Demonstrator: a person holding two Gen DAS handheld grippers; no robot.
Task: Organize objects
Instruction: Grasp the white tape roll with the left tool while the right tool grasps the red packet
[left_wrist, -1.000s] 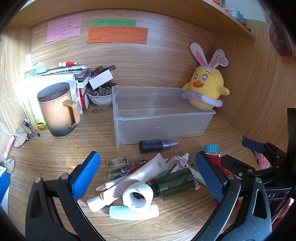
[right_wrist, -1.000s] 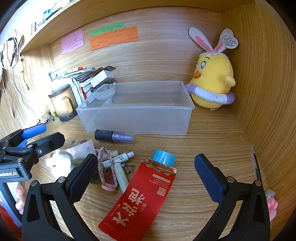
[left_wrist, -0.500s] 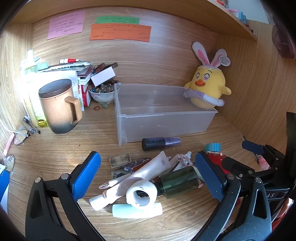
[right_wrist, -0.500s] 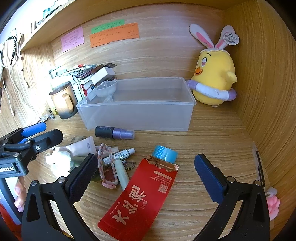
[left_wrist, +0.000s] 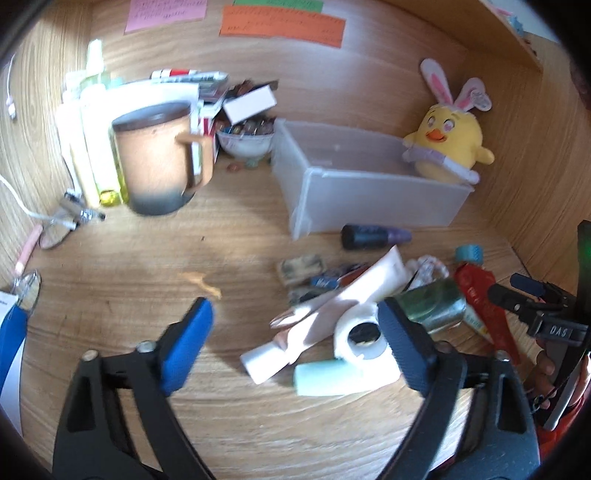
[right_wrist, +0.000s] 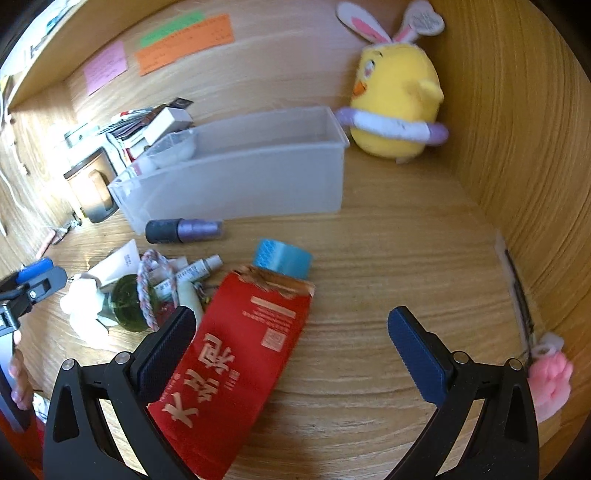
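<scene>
Clutter lies in a loose heap on the wooden bench (left_wrist: 110, 295), in front of a clear plastic bin (left_wrist: 369, 192) that stands near the back wall with a yellow chick plush (left_wrist: 448, 144) beside its far right end.

Left claw (left_wrist: 295, 325) is spread wide and holds nothing. Its 2 blue pads frame bare wood on the left and the heap's edge on the right. A white tape roll (left_wrist: 364, 339) sits just inside the right pad, touching a pale mint tube (left_wrist: 325, 376) and a white squeeze tube (left_wrist: 332, 306) that slants up toward the bin. A dark green jar (left_wrist: 432, 304) lies on its side just beyond that right pad. A purple spray bottle (left_wrist: 373, 236) lies close in front of the bin wall, apart from the claw. A brown mug (left_wrist: 155, 162) stands well off to the left.

Right claw (right_wrist: 291, 332) is also spread and empty. A red packet (right_wrist: 236, 362) lies flat between its pads, with its lower left part passing under the left pad. A blue tape roll (right_wrist: 282, 258) sits at the packet's torn top end, ahead of the claw. The green jar (right_wrist: 127, 302), a braided cord loop (right_wrist: 147, 288) and a small white tube (right_wrist: 195, 269) lie left of the packet, outside the left pad.
</scene>
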